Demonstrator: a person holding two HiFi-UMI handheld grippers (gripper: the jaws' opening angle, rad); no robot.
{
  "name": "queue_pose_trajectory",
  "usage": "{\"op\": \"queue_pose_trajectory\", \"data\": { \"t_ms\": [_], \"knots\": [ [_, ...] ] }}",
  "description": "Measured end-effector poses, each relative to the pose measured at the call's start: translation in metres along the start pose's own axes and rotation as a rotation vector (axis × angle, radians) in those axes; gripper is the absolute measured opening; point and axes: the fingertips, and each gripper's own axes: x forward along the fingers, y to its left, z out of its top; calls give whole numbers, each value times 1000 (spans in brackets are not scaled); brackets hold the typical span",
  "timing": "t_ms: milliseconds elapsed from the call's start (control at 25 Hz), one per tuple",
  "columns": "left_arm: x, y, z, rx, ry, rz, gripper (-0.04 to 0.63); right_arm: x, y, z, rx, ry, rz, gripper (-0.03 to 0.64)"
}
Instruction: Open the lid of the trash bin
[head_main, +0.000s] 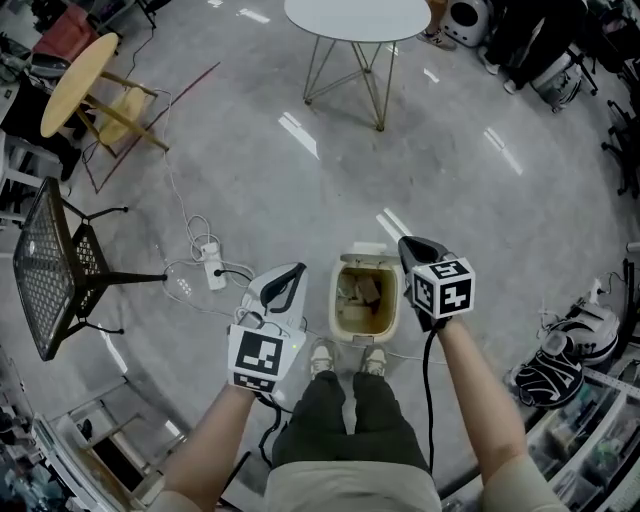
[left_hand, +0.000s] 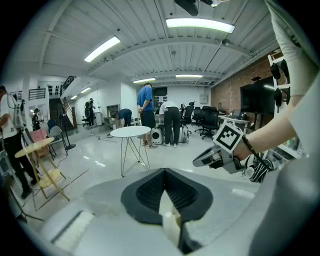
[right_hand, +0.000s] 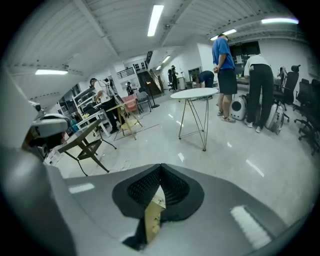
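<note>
the cream trash bin (head_main: 337, 300) stands on the floor just beyond the person's shoes (head_main: 322, 357), between the two grippers. its lid (head_main: 367, 250) already looks tipped up at the far edge, with rubbish showing inside. the left gripper (left_hand: 165, 172) and right gripper (right_hand: 160, 168) hang above it, jaws pressed together on nothing. they are best kept off the rim so the lid isn't knocked shut. a power strip (head_main: 211, 266) with white cable lies left, and a round white table (head_main: 358, 18) stands far off.

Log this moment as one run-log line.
cream rectangular trash bin: lid open | left gripper: shut, empty | right gripper: shut, empty
</note>
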Motion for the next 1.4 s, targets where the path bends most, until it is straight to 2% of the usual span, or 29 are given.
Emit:
{"op": "queue_pose_trajectory", "data": {
  "t_ms": [200, 280, 480, 840, 1040, 1200, 1400],
  "knots": [
    [14, -2, -28, -63, 29, -11, 2, 27, -12, -39, 12, 101, -9, 3],
    [15, -4, -37, -77, 44, -14, 2, 26, -10, -49, 40, 105, -1, 5],
    [22, -10, -67, -100, 97, -30, 2, 15, -3, -69, 156, 97, 21, 5],
    [21, -45, -128, -146, 206, -76, 2, -13, 36, -157, 328, 263, 83, 3],
    [26, -63, -168, -160, 266, -112, 2, 5, 37, -221, 362, 394, 70, 3],
    [33, -78, -202, -169, 310, -137, 2, 21, 44, -276, 310, 523, 96, 3],
    [41, -88, -244, -188, 371, -157, 2, 39, 39, -323, 348, 552, 61, 3]
  ]
}}
